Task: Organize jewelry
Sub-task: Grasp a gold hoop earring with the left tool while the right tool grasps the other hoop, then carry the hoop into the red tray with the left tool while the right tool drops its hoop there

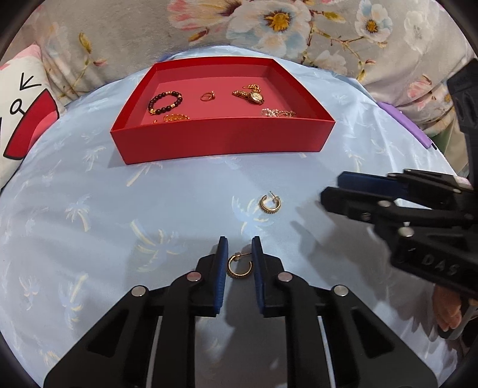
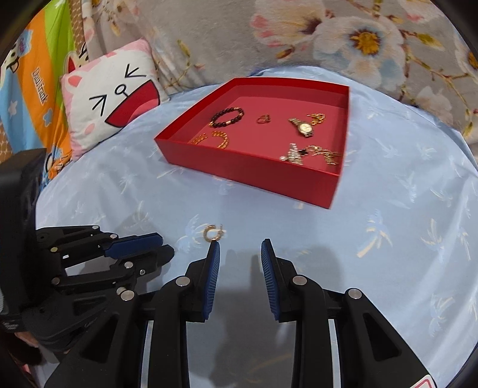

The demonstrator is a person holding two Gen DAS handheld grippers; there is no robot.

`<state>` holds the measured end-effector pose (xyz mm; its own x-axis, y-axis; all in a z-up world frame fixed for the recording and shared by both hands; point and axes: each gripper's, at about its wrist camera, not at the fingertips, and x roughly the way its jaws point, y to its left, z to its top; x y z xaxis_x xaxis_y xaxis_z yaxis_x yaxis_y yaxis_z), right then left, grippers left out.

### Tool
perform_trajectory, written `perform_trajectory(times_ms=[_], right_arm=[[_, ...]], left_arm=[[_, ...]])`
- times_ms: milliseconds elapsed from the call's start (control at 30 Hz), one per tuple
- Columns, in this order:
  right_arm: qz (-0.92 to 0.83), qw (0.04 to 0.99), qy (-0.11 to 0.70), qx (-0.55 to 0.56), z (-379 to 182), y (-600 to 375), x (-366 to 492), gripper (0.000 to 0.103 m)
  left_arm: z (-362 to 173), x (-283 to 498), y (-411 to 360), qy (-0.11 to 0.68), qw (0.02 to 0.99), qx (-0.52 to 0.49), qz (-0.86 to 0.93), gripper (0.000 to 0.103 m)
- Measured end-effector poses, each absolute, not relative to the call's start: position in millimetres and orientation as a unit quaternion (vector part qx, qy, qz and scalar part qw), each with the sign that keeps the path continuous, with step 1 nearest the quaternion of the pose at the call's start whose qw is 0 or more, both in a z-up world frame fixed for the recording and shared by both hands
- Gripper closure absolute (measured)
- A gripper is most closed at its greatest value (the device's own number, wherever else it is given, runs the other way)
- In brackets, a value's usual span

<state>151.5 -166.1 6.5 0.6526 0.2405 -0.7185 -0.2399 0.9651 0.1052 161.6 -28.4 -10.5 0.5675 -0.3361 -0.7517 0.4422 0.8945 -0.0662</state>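
A red tray (image 1: 221,141) on the blue cloth holds a dark bead bracelet (image 1: 165,102), a ring (image 1: 208,96), a gold watch (image 1: 253,96) and gold chains (image 1: 277,112). Two gold hoop earrings lie on the cloth. One earring (image 1: 240,266) sits between the blue pads of my left gripper (image 1: 240,249), which is open around it. The other earring (image 1: 269,203) lies further ahead; in the right wrist view this earring (image 2: 212,232) is just past the left fingertip of my right gripper (image 2: 240,249), which is open and empty. The tray (image 2: 254,176) shows there too.
A cartoon-face pillow (image 2: 113,95) lies left of the tray. A floral grey blanket (image 1: 269,27) runs behind it. A purple item (image 1: 403,122) lies at the cloth's right edge. My right gripper (image 1: 388,203) hangs to the right of the earrings.
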Motion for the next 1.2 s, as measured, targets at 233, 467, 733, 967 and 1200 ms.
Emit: perform_trajectory(times_ms=[233,467,733,967,1200], right_arm=[[0.149,0.9,0.408,-0.031,-5.3,-132.7,171.7,0.076],[0.142,0.897,0.416,-0.034,-12.4,-128.8,180.3,0.087],[0.143,0.905,0.401,-0.008,0.8,-143.0,170.5,0.087],[0.131,0.919,0.372,0.011,30.1,-168.6,159.4,0.087],[0.113,0.934,0.337,0.025,73.3,-195.3,179.6,0.087]], left_arm=[[-10.1,153.6,-16.2,0.41,0.883,0.051,-0.221,0.088],[-10.1,147.9,-5.2,0.41,0.883,0.035,-0.224,0.088],[-2.4,145.6,4.8,0.406,0.886,0.021,-0.224,0.088],[31.1,153.8,29.2,0.373,0.905,0.007,-0.202,0.088],[75.8,196.0,19.8,0.337,0.919,0.023,-0.202,0.087]])
